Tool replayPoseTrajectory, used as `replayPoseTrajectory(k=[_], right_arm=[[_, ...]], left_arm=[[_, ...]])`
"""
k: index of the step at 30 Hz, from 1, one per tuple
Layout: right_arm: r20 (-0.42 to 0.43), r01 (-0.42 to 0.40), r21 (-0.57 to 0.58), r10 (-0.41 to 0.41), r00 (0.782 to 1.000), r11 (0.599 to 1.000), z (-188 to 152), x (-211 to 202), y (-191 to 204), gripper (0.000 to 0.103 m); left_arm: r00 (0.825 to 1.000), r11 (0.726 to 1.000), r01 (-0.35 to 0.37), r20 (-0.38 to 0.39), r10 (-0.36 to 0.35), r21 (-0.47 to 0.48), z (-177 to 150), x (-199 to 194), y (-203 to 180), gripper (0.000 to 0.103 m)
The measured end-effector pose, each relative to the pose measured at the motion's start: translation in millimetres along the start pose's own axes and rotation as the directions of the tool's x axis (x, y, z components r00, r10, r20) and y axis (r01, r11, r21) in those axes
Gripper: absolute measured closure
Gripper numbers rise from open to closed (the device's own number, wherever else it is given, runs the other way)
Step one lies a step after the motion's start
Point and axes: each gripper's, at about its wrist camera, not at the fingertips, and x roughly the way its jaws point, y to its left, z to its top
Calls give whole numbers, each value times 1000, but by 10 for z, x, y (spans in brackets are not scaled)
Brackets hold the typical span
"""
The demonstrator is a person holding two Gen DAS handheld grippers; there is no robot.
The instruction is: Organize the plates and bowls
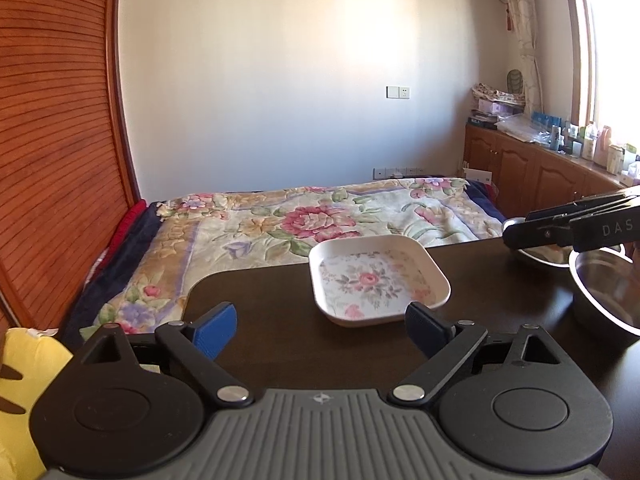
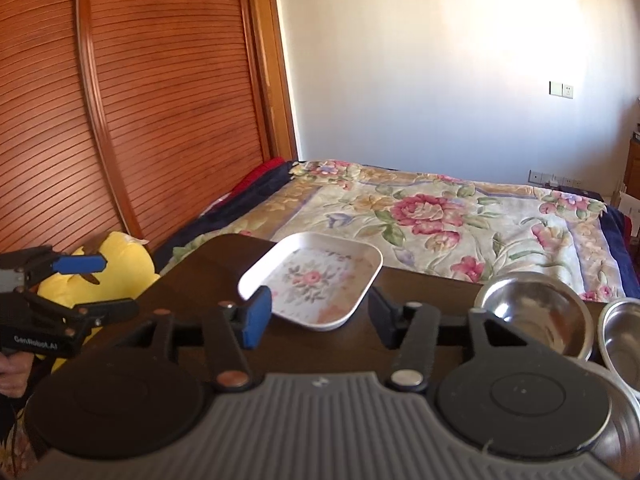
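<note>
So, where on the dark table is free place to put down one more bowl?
The table is bare left of the square floral plate, up to its rounded corner beside the bed. The right side is crowded: the steel bowls sit close together there.

A square plate with rounded corners is sitting flat on the dark table, near the edge that faces the bed; it is white-rimmed, shallow, printed with pink roses and leaves, and nothing is lying in it. Off to its right two steel bowls are standing upright and empty: one nearer the table's far edge, the other just beside it, their rims almost meeting
</note>
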Motion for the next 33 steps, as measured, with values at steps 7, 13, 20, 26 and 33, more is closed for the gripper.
replayPoseTrajectory(k=[7, 13, 20, 26, 33], right_arm=[[-34, 25, 43, -24, 999, 999, 132, 241, -65, 40], [-74, 48, 27, -46, 996, 998, 259, 446, -89, 40], [-165, 64, 30, -59, 985, 997, 309, 792, -169, 50], [-244, 78, 85, -55, 968, 993, 258, 1037, -265, 58], [-294, 83, 104, -49, 954, 991, 187, 1190, -334, 66]], left_arm=[[1000, 1000, 12, -13, -12, -20, 188, 320, 80, 9], [999, 999, 37, -38, -38, -21, 248, 579, 121, 23], [990, 996, 74, -114, -81, -56, 193, 977, 193, 48], [982, 993, 94, -154, -105, -78, 140, 1200, 256, 52], [977, 991, 100, -180, -114, -83, 130, 1347, 270, 64]])
